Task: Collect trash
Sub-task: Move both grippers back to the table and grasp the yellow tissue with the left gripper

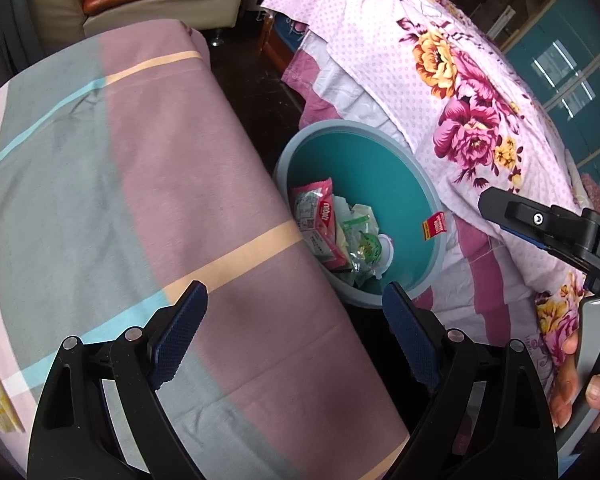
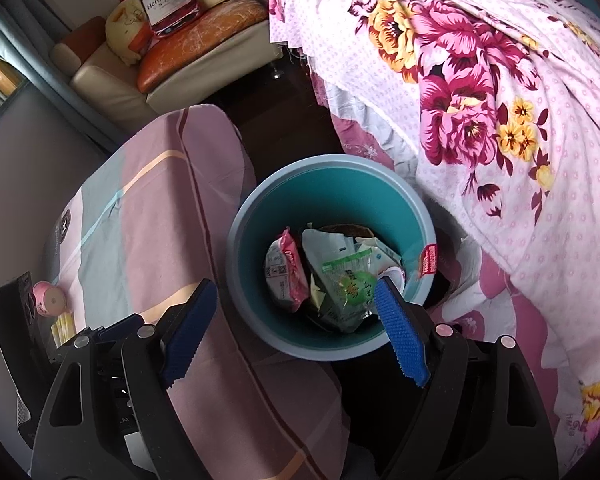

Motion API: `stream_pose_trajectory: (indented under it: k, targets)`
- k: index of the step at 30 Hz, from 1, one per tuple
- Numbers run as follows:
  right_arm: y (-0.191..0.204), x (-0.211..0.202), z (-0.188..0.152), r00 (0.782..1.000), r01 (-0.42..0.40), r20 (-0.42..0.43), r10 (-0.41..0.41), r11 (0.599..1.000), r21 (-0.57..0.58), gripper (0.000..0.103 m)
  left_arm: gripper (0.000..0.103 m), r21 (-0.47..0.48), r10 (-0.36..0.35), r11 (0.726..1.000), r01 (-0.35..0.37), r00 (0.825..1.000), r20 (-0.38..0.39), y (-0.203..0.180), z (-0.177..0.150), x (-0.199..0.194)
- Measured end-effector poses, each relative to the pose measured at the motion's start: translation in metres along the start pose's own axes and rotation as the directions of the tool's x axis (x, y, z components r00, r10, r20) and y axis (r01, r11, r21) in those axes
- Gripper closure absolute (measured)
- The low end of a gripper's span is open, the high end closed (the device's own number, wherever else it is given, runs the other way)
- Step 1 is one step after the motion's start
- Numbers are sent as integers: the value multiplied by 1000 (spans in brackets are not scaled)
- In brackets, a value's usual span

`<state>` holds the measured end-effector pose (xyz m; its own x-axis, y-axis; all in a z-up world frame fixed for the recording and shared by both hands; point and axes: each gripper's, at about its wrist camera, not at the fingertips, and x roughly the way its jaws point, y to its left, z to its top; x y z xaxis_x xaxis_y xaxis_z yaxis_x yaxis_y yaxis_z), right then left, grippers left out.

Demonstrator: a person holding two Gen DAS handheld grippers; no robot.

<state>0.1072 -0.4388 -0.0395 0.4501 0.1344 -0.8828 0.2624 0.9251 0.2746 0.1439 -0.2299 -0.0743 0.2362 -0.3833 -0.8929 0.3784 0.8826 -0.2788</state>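
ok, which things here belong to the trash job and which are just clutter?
Job: round teal plastic bin; pink snack wrapper and green clear wrapper inside it.
Clutter: floral pink quilt; striped pastel sheet; small pink cup.

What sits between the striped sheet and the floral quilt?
The teal trash bin, holding wrappers, stands on dark floor between them; the right wrist view shows it best.
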Motion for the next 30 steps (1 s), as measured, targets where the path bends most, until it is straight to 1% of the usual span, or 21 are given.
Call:
stream_pose_trajectory:
  k: [6,10,14,18,21,25,28,30]
  targets:
    - [22,-4,-9,1000,1,-10,-2,999,-39,25,13,-34,-7,999,8,1000,27,15,-13,-19]
    - [42,-8,-17,1000,-10,-11,9,997,-79,22,13,-57,6,998,-3,999,48,28,-23,-31]
    - [71,-7,-29,999,-31,-30,27,991,-131,22,13,-102,19,995,-12,998,62,53,-38,-44]
    - [98,-4,-39,997,-49,-61,39,985,-166,22,13,-153,48,988,-36,996,80,83,-54,-57]
    - [121,1,-47,995,-63,-89,46,979,-194,22,13,-205,74,977,-53,993,97,111,-67,-71]
    - [150,8,-57,990,-89,-125,60,967,-237,22,13,-285,113,955,-76,987,117,154,-85,-91]
    - [171,15,-65,987,-105,-145,68,958,-268,22,13,-342,152,934,-100,980,129,189,-96,-108]
    - [182,20,-70,985,-113,-158,70,952,-283,22,13,-392,176,914,-109,974,139,218,-104,-120]
